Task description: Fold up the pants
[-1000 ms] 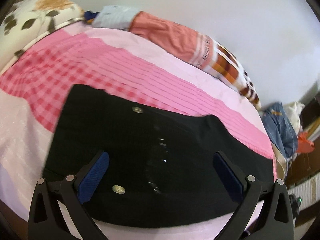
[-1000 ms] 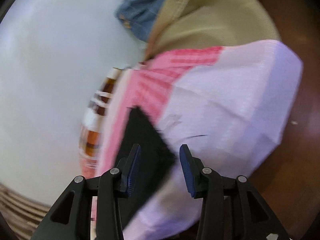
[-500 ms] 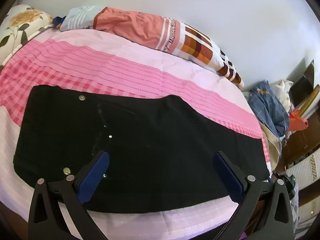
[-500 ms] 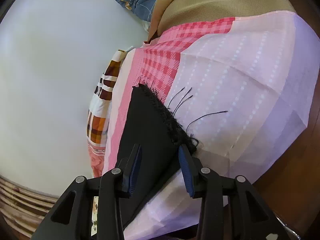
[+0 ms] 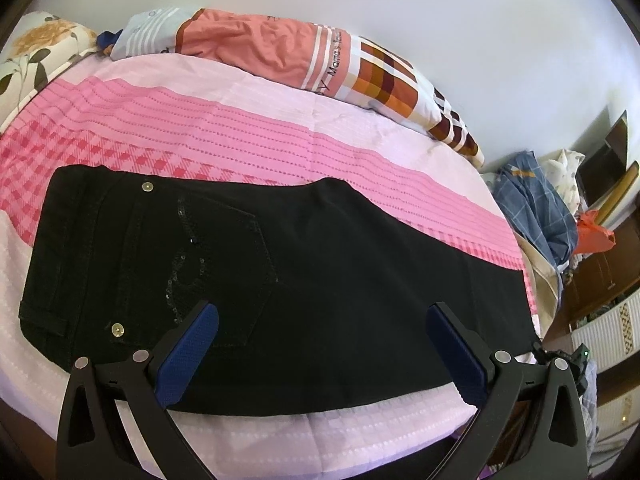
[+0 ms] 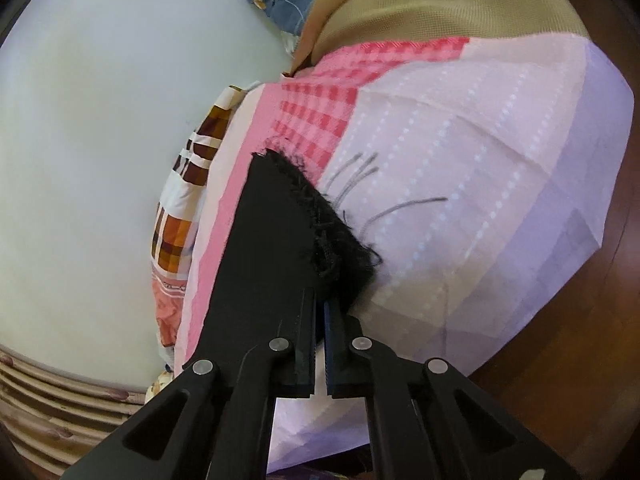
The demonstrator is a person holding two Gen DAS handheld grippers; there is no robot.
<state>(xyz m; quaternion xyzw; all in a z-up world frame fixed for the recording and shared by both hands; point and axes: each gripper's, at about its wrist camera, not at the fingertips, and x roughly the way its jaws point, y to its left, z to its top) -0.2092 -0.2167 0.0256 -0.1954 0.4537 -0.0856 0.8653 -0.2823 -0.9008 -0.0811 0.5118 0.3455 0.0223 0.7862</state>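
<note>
Black pants [image 5: 320, 280] lie flat along the pink bed sheet [image 5: 240, 128], waistband and sequinned pocket at the left, legs running to the right. My left gripper [image 5: 322, 312] hovers open over the thigh area, with its blue pads [image 5: 188, 352] wide apart and nothing held. In the right wrist view the leg end of the pants [image 6: 264, 248] has a frayed hem [image 6: 320, 216] with loose threads. My right gripper [image 6: 320, 296] is shut on the near corner of that hem, close to the foot corner of the bed.
A rolled orange and checked quilt [image 5: 300, 52] lies along the wall side of the bed, and a floral pillow [image 5: 36, 52] sits at far left. Blue plaid clothes [image 5: 536, 208] and wooden furniture [image 5: 600, 272] stand beyond the foot. Tan cloth [image 6: 420, 8] covers the mattress end.
My right gripper closed its half-open jaws on the frayed hem corner. My left gripper shifted right along the pants, bringing the whole garment into its view, then held still.
</note>
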